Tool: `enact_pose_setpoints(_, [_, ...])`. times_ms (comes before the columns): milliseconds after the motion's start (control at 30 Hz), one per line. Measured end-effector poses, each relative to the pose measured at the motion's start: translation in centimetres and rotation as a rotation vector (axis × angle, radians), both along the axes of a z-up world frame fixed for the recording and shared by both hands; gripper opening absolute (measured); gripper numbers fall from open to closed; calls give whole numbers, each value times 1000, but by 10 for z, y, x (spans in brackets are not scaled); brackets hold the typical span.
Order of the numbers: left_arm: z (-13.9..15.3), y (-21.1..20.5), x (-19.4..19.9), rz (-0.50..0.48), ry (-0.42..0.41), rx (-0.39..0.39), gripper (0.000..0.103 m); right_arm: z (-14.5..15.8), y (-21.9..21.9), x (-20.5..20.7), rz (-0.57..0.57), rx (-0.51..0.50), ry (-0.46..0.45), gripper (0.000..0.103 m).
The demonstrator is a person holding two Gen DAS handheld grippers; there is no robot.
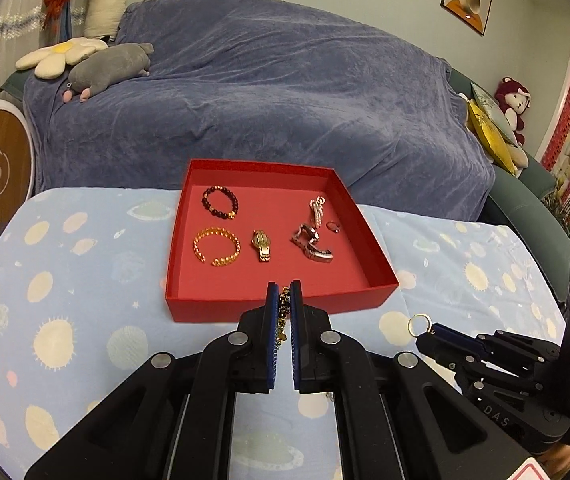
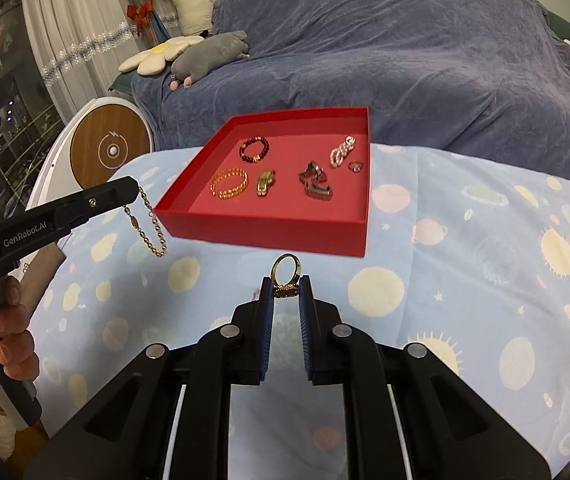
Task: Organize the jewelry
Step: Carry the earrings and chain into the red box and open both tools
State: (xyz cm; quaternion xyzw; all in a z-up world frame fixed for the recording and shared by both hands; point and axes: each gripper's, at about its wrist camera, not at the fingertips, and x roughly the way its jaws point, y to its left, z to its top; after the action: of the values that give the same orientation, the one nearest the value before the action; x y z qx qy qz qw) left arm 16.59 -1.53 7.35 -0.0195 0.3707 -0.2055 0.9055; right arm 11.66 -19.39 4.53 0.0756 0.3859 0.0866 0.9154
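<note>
The table, draped in a pale blue cloth printed with suns and planets, served as the work surface, with a sofa under a blue throw behind it. On the cloth sat the red box, open and shallow so pieces could be laid flat and kept apart. Inside the box lay a dark bead bracelet at the far left, a gold bangle nearer, a small gold clasp piece at the middle, a silver watch band to its right, and a pale chain with a tiny ring at the far right.

The left gripper hovered at the box's near wall, clamped on a gold chain that hung loose below its tip, probably lifted so it could drop in without tangling. The right gripper, short of the box's near wall, pinched a gold ring by its setting, the band upright, likely awaiting its turn.
</note>
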Motion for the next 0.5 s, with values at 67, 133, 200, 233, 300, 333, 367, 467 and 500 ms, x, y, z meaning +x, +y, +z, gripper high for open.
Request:
enact_pose_setpoints(67, [3,-1,13,6,-15,21,3,8,-1,16,2,-1,-18,12])
enact_pose_setpoints(133, [2,-5,29,10,-21,44,3,11,1,34,-1,-5,-27,12])
enact_pose_setpoints(200, [-1,-7,46,20,-21,50,3,10,3,52,-7,-6,-29,12])
enact_pose_setpoints(233, [-4,-9,53,25,-21,57,3,7,5,60,-9,-5,-27,12])
enact_pose_setpoints(300, [-9,-14,65,32,-25,72,3,0,7,76,-12,4,-15,12])
enact_pose_setpoints(333, [-12,-16,72,35,-25,77,3,-4,8,83,-13,8,-10,12])
enact_pose_setpoints(367, [-16,-17,77,35,-23,76,3,-9,9,89,-14,8,-3,12])
enact_pose_setpoints(467, [-26,-18,94,48,-9,77,3,-22,12,106,-11,9,23,12])
enact_pose_setpoints(500, [-29,-19,98,53,-4,79,3,-26,13,111,-10,16,32,12])
